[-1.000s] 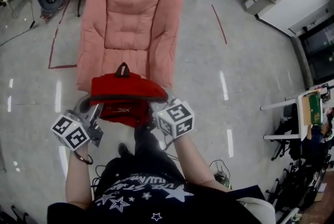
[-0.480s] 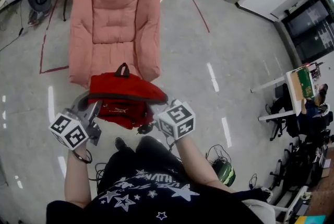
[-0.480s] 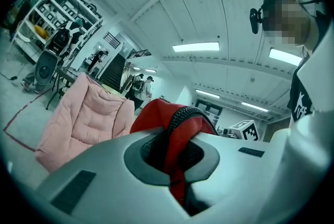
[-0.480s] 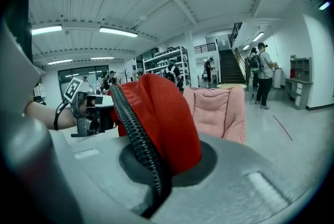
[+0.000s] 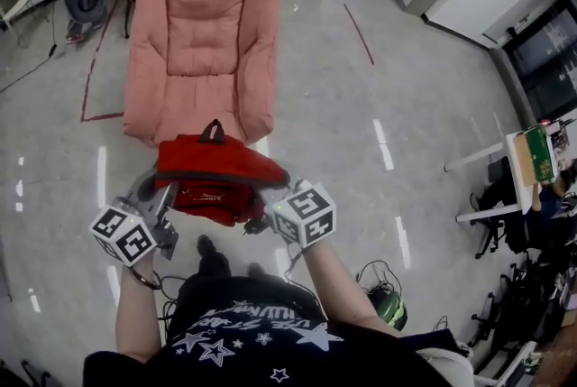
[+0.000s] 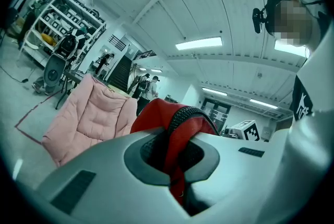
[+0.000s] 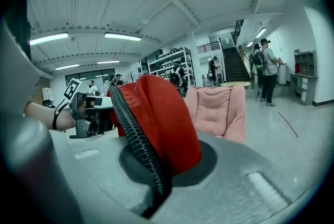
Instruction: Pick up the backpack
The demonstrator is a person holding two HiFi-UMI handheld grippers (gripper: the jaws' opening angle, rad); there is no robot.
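1. Backpack [image 5: 216,173] hangs between the two grippers, mid-frame in the head view, over the floor [image 5: 361,151] at 6 o'clock of the pink chair [image 5: 203,42]. It looks lifted off the seat, but its far edge overlaps the chair's front lip, so I can't confirm clearance there
2. Left gripper [image 5: 160,194], at 8 o'clock of the backpack, is clenched on a thin fold of red fabric at the zip edge. Its own view shows the fold pinched right between the jaws
3. Right gripper [image 5: 270,200], at 4 o'clock, is clamped the same way on red fabric with the zip [image 7: 130,129] running through the bite
4. Top handle [image 5: 213,131], at 12 o'clock of the backpack, is unused, so all the weight is on two fabric pinches
5. Risk: slip. Smooth cloth in a narrow bite can creep out under load or a jerk, and if one side lets go the backpack swings onto the other
6. Risk: spreading the grippers tensions the fabric and could drag the zip or peel the fold out
7. Risk: uneven height tips the backpack, so contents shift toward the low side and load that pinch
8. Risk: a snag on the chair lip if it's carried toward 12 o'clock too low. Feet [image 5: 212,261] sit right under it at 6 o'clock, so a drop lands there
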